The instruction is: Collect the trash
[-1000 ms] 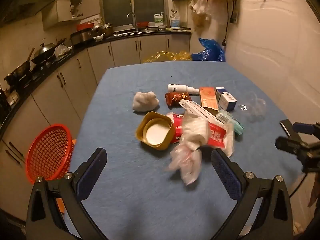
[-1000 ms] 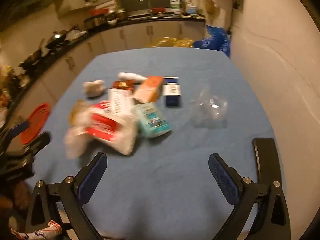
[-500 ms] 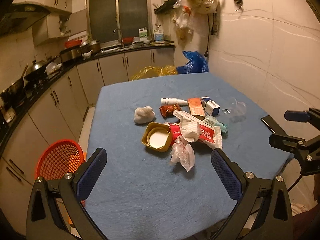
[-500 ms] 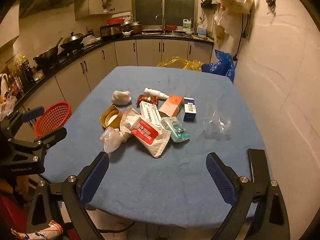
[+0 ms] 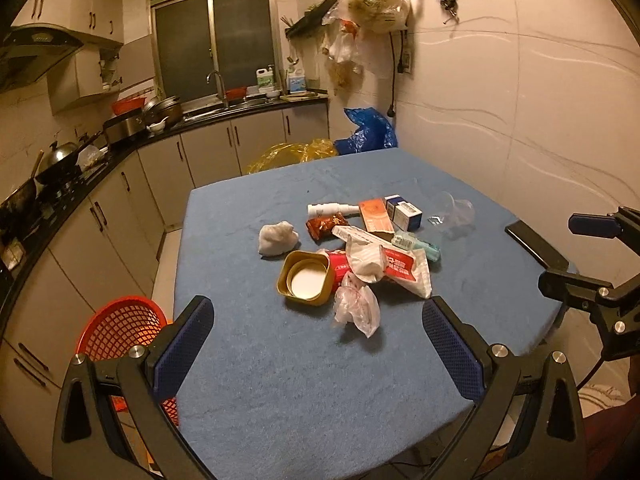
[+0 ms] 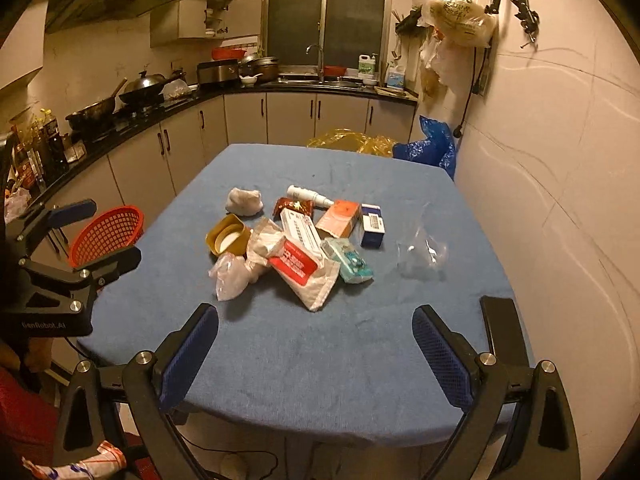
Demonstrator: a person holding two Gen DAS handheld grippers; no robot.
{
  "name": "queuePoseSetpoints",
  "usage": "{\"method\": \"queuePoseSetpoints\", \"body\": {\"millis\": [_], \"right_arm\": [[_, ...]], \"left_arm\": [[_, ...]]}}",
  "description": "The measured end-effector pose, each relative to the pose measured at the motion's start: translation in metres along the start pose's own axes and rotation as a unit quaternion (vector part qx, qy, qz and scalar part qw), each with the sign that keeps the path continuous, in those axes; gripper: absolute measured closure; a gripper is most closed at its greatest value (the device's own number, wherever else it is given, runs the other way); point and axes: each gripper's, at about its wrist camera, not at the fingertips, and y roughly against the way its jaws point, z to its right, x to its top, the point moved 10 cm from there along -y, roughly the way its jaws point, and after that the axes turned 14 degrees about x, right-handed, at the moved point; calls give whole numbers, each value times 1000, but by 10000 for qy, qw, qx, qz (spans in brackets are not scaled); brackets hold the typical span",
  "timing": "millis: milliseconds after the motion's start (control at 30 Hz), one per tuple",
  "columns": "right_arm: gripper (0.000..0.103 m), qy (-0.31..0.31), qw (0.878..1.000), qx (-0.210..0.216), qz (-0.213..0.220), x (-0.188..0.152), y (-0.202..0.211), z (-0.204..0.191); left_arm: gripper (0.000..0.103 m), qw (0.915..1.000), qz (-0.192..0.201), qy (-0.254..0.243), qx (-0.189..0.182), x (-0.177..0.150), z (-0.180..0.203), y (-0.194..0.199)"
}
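Both the left gripper and right gripper hover spread and empty at the near table edge, nothing collected yet; next seems to be reaching for the trash pile mid-table, the red basket waiting left.

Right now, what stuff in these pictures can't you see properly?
- Red basket: in the left wrist view, the left tool's finger hides its lower part.
- Box labels: in the right wrist view, print too small to read.
- Clear plastic: see-through, shape unclear.
- White and red packet: crumpled wrappers cover its left part.
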Motion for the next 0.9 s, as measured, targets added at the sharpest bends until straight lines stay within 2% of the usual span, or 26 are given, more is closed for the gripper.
{"method": "queuePoseSetpoints", "body": {"millis": [133, 467, 900], "right_arm": [[4, -48, 9999, -66, 125, 0, 7, -2], [4, -126, 9998, -95, 109, -4, 9, -2], [4, -96, 9999, 53, -7, 1, -4, 1]], "left_arm": [[0, 9999, 125, -75, -62, 3, 3, 5], [0, 9995, 122, -201, -212, 1, 10, 5], [0, 9999, 16, -88, -111, 1, 1, -2]]}}
